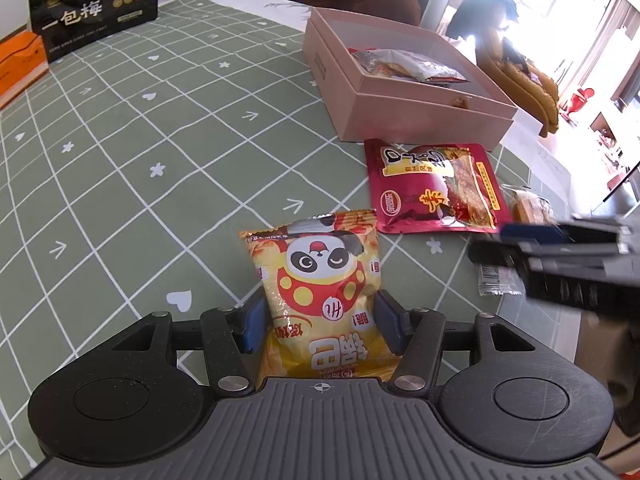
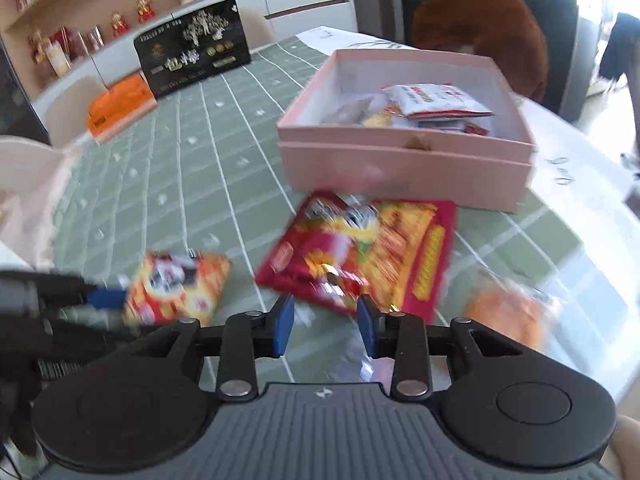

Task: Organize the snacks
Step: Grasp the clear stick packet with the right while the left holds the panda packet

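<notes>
My left gripper (image 1: 318,322) is shut on a yellow panda snack bag (image 1: 320,280), its blue pads pressing both sides; the bag also shows in the right wrist view (image 2: 176,286), with the left gripper at the left edge. My right gripper (image 2: 326,324) is open and empty, above the table just before a red snack packet (image 2: 360,256), which lies in front of the pink box (image 2: 404,168). The right gripper enters the left wrist view (image 1: 560,256) from the right. The pink box (image 1: 400,116) holds several snack packets.
A black plum bag (image 1: 94,4) and an orange box (image 1: 20,64) stand at the table's far left. A clear-wrapped orange pastry (image 2: 508,312) lies right of the red packet. A small clear wrapper (image 1: 496,280) lies under the right gripper. A brown chair stands behind the box.
</notes>
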A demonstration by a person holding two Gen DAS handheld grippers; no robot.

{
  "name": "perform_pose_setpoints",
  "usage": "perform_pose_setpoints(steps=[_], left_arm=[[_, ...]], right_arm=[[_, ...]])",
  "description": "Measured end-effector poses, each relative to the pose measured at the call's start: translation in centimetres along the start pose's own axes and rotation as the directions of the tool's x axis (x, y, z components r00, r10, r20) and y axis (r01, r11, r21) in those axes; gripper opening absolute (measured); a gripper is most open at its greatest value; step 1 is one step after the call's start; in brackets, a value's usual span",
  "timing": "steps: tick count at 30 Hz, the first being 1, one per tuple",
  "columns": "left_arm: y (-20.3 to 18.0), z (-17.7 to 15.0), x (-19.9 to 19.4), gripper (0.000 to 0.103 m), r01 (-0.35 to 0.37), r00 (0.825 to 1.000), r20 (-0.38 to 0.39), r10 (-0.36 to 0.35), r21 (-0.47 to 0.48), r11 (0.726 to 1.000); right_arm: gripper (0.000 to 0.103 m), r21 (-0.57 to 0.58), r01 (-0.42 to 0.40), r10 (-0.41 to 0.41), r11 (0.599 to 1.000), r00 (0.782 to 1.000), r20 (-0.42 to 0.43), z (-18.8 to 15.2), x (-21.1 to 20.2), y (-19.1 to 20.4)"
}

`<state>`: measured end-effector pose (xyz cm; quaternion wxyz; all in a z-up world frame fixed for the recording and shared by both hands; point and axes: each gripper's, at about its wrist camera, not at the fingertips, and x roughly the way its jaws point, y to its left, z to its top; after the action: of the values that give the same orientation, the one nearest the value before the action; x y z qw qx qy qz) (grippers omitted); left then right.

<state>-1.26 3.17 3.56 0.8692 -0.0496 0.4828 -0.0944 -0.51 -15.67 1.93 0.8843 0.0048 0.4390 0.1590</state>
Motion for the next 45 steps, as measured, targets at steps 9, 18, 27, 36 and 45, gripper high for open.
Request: perform_pose_setpoints(steps=[9, 18, 27, 36, 45], left_arm=[[-0.8, -0.2, 0.2, 0.063, -0.029, 0.999, 0.014, 0.029, 0.029, 0.999], [-0.7, -0.5, -0.1, 0.062, -0.013, 1.0, 0.01, 0.013, 0.019, 1.0], [-1.5, -1.1, -0.5, 0.062, 0.006, 1.0, -0.02, -0.004, 0.069, 0.998], [-1.6, -1.2, -0.5, 0.062, -0.004, 1.0, -0.021, 0.005, 0.05, 0.999], [-2.9, -0.4, 0.2, 0.067, -0.068, 0.996, -0.053, 0.072, 0.073, 0.995]], right_arm=[[0.063, 0.101, 0.136, -0.135, 0.986, 0.991, -0.024, -2.4, 0.0, -1.9], [0.044, 0.0, 0.149, -0.149, 0.989, 0.989, 0.003, -1.4, 1.6, 0.3], [0.046, -0.1, 0.051, -0.056, 0.994, 0.997, -0.046, -5.3, -1.8, 3.0], [0.044, -0.067, 0.101, -0.103, 0.993, 0.994, -0.03, -3.5, -0.6, 2.6], [0.037, 0.017, 0.027, -0.027, 0.999, 0.999, -0.036, -3.0, -3.2, 0.7]])
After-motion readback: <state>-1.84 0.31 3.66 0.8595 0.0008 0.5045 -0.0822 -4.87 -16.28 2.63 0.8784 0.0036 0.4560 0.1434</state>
